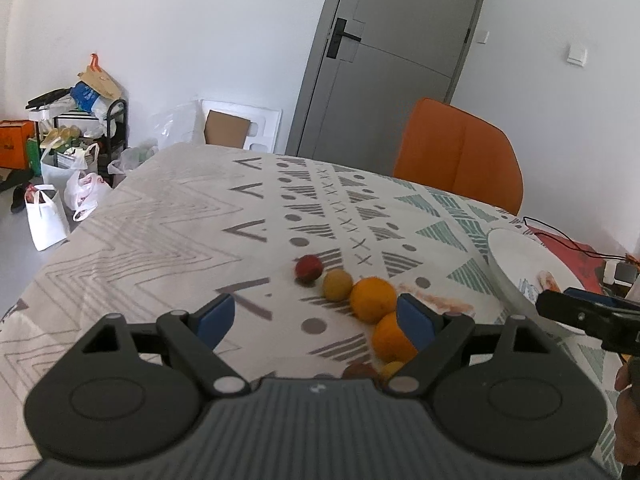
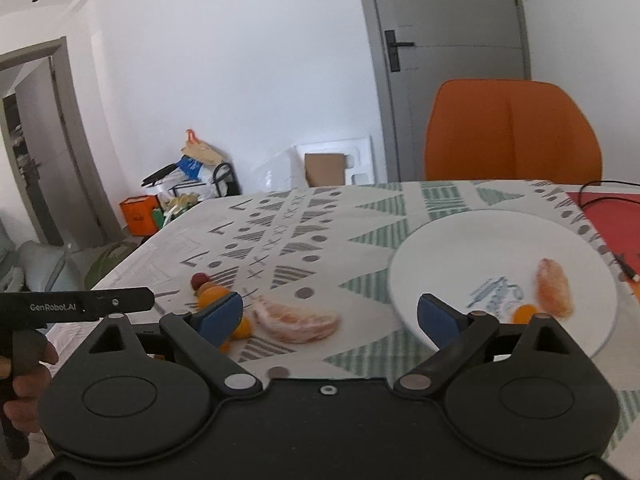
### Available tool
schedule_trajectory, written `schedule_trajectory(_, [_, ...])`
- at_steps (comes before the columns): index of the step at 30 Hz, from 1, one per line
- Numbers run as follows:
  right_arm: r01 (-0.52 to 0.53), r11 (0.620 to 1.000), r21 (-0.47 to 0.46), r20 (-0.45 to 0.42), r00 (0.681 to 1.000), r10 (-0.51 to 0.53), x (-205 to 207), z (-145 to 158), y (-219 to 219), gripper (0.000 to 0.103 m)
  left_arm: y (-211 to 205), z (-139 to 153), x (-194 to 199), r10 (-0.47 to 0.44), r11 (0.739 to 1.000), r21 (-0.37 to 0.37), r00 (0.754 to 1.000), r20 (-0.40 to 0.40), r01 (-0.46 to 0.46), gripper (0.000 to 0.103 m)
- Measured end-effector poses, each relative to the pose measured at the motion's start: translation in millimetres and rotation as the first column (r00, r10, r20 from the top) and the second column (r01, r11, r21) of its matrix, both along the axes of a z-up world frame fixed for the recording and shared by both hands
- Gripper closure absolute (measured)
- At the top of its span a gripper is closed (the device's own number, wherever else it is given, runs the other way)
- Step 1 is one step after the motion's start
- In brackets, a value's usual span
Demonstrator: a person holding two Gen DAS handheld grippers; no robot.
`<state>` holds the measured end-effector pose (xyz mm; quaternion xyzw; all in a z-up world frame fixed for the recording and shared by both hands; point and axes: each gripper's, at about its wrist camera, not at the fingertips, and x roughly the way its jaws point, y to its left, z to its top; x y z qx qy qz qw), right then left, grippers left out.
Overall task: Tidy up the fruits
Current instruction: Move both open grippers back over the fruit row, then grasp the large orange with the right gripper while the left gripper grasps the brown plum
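Observation:
A row of fruit lies on the patterned tablecloth: a red fruit (image 1: 309,268), a small yellow one (image 1: 337,285) and two oranges (image 1: 373,299) (image 1: 394,338). My left gripper (image 1: 316,316) is open just above the cloth, its right pad beside the two oranges and nothing between the pads. A peeled citrus piece (image 2: 296,320) lies on the cloth in front of my right gripper (image 2: 330,318), which is open and holds nothing. The white plate (image 2: 500,240) to the right holds a citrus segment (image 2: 554,292) and a small orange fruit (image 2: 525,313).
An orange chair (image 2: 512,132) stands at the far side of the table before a grey door (image 1: 392,52). A red mat (image 2: 612,216) with a black cable lies beyond the plate. Bags and boxes (image 1: 68,152) crowd the floor at the left.

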<state>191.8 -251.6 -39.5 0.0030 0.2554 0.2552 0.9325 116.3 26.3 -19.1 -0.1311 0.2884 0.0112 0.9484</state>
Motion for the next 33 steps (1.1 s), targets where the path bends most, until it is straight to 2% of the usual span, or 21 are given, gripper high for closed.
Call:
schedule_trajectory(4, [-0.032,0.999,-0.013,-0.007,0.999,0.032,-2,-2,16,0.014,8,-3,-6,-0.003,1.000,-0.014,1.000,0.001,0.003,0.018])
schedule_trajectory(14, [-0.102,0.993,-0.054,-0.061,0.993,0.099,-5,-12,54,0.027,24,-10,-17,0.000,0.999,-0.036,1.000,0.021,0.001,0.019])
schedule_trajectory(22, [-0.144,0.986,-0.080,-0.100,0.986,0.136,-4,-22,83,0.033,44,-15,-22,0.018,0.998,-0.067,1.000,0.022,-0.016,0.021])
schedule_trajectory(25, [-0.170,0.982,-0.080,-0.143,0.977,0.157,0,-30,96,0.054,51,-15,-26,0.024,0.997,-0.073,0.999,0.028,-0.022,0.021])
schedule_trajectory(26, [-0.175,0.981,-0.078,-0.160,0.974,0.161,2,-32,100,0.067,52,-14,-26,0.023,0.997,-0.078,0.999,0.030,-0.021,0.021])
schedule_trajectory(33, [-0.168,0.985,-0.042,-0.157,0.975,0.160,-3,-30,90,0.069,44,-12,-24,-0.001,0.998,-0.060,1.000,0.027,0.003,0.022])
